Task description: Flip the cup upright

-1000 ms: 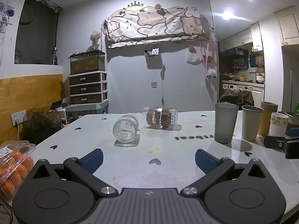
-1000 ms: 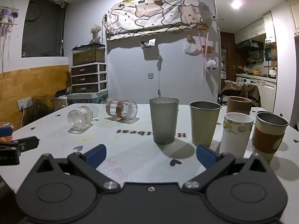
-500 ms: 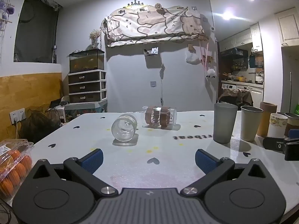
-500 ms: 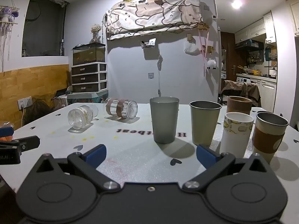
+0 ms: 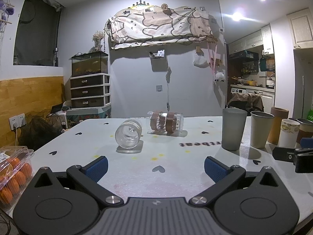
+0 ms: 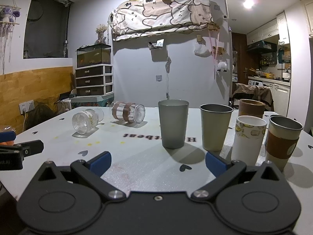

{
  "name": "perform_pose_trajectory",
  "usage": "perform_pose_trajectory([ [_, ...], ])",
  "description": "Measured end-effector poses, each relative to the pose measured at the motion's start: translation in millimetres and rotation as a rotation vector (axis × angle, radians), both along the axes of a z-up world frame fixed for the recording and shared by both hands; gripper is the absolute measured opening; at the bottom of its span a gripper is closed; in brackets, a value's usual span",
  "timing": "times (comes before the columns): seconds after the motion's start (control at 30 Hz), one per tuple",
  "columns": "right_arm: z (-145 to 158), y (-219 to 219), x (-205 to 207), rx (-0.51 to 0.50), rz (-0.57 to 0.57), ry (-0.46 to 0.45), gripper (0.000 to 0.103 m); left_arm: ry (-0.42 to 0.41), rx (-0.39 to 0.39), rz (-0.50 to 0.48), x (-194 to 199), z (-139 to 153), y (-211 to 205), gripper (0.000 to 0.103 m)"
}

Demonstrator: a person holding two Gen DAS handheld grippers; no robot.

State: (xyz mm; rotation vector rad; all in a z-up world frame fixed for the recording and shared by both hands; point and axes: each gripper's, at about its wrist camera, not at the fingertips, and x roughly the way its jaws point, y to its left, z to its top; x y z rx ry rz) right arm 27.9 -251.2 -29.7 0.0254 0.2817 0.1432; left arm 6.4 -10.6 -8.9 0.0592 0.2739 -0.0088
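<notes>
Two clear glass cups lie on their sides on the white table [image 5: 176, 176]. A ribbed glass cup [image 5: 128, 133] lies left of centre, also in the right wrist view [image 6: 84, 120]. A glass cup with two brown bands [image 5: 165, 121] lies behind it, also in the right wrist view [image 6: 128, 112]. My left gripper [image 5: 156, 167] is open and empty, low over the table, short of the ribbed cup. My right gripper [image 6: 158, 164] is open and empty, in front of a grey cup [image 6: 173, 123].
Upright cups stand in a row at the right: grey [image 5: 233, 128], metal beige [image 6: 215, 127], brown [image 6: 251, 108], white patterned [image 6: 248, 139], sleeved [image 6: 282, 141]. A plastic box of oranges [image 5: 13, 172] sits at the table's left edge.
The left wrist view has dropped slightly lower and nearer the table, so the glasses look a little closer. The right gripper has hardly moved. Both stay open.
</notes>
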Motion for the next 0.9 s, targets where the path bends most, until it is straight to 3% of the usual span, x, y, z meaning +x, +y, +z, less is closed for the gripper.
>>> perform_pose_trajectory([
  [0.9, 0.1, -0.1, -0.2, -0.002, 0.000, -0.001, 0.103, 0.001, -0.004, -0.006, -0.1, -2.2, -6.1, 0.103],
])
